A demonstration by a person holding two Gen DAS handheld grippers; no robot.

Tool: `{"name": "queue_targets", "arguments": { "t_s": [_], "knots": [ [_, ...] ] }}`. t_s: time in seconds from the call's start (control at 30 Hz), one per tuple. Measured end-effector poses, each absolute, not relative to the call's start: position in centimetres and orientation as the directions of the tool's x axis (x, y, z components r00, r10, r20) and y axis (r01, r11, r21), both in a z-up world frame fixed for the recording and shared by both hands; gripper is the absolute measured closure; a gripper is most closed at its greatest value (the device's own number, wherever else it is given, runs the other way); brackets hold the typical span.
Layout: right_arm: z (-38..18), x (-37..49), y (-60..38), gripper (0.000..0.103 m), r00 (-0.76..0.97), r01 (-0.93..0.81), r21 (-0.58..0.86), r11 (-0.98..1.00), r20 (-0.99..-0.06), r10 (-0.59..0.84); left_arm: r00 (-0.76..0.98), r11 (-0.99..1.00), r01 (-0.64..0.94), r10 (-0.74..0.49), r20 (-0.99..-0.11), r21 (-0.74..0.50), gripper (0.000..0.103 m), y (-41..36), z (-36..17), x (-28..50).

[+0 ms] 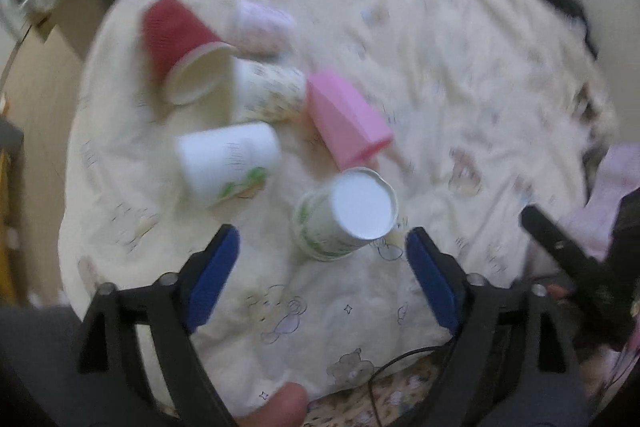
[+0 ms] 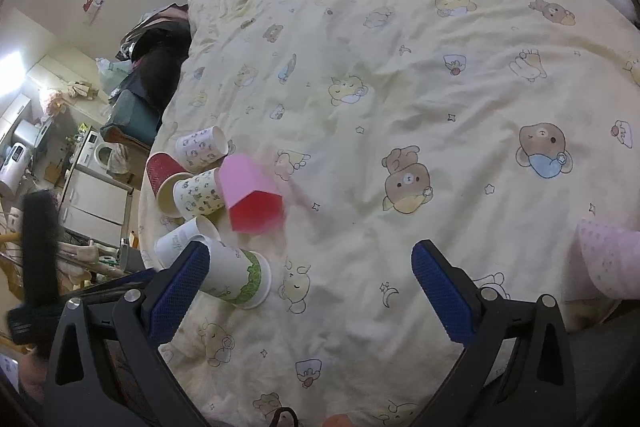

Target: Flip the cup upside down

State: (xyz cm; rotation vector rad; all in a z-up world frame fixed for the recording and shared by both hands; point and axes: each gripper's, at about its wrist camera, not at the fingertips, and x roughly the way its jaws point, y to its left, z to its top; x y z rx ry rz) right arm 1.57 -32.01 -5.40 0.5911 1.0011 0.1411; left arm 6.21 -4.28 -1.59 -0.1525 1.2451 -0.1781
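A white paper cup with green print (image 1: pixel 344 215) stands bottom up, a little tilted, on the yellow quilt (image 1: pixel 420 67), just ahead of my open, empty left gripper (image 1: pixel 322 255). It also shows in the right wrist view (image 2: pixel 236 275), beside the left finger of my open, empty right gripper (image 2: pixel 310 267). Behind it several cups lie on their sides: a white one (image 1: pixel 228 159), a pink one (image 1: pixel 348 119), a red one (image 1: pixel 180 43) and a patterned one (image 1: pixel 272 91).
The quilt (image 2: pixel 400 87) with bear prints covers the bed. A pale pink cup (image 2: pixel 608 259) lies at the right edge. Past the bed's left edge are appliances and cabinets (image 2: pixel 92 179). The other gripper's black body (image 1: pixel 572 259) shows at the right in the left wrist view.
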Motion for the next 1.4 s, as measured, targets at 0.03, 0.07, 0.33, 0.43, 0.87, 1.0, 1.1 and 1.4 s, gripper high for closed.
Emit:
{"name": "queue_targets", "arguments": {
  "t_s": [0.03, 0.07, 0.33, 0.43, 0.87, 1.0, 1.1, 1.4],
  "knots": [
    [-5.2, 1.5, -31.8, 0.000, 0.550, 0.142, 0.518, 0.843, -0.750, 0.368, 0.350, 0.976, 0.037, -0.216, -0.912, -0.217, 0.004, -3.5, -1.0, 5.4],
    [-4.8, 1.3, -31.3, 0.000, 0.557, 0.121, 0.505, 0.855, -0.747, 0.362, 0.407, 0.978, 0.021, -0.197, -0.892, -0.207, 0.002, -2.3, -0.4, 4.5],
    [-1.7, -1.3, -25.3, 0.000, 0.599, -0.097, 0.348, 0.932, -0.728, 0.334, 0.647, 0.998, 0.018, -0.055, -0.760, -0.057, 0.002, 0.3, 0.1, -2.2],
    [-1.8, -2.6, -23.5, 0.000, 0.601, -0.137, 0.289, 0.948, -0.736, 0.311, 0.678, 0.999, 0.028, -0.046, -0.733, -0.036, 0.000, 0.4, 0.1, -3.6],
    [-2.0, -4.0, -21.5, 0.000, 0.719, -0.139, 0.181, 0.974, -0.657, 0.225, 0.744, 1.000, -0.004, 0.015, -0.668, 0.017, 0.000, 0.0, 0.0, -4.8],
    [-2.1, -4.1, -20.6, 0.000, 0.717, -0.160, 0.155, 0.975, -0.661, 0.222, 0.730, 1.000, 0.001, -0.001, -0.683, 0.000, 0.000, 0.0, -0.1, -4.8],
    [-2.1, -4.1, -20.6, 0.000, 0.716, -0.161, 0.153, 0.975, -0.662, 0.222, 0.715, 1.000, -0.014, 0.004, -0.699, -0.008, 0.000, 0.3, -0.5, -4.4],
    [-2.2, -3.9, -20.8, 0.000, 0.713, -0.154, 0.160, 0.975, -0.665, 0.222, 0.705, 1.000, -0.016, -0.001, -0.709, -0.016, 0.000, 0.3, -0.9, -4.3]
  ]
}}
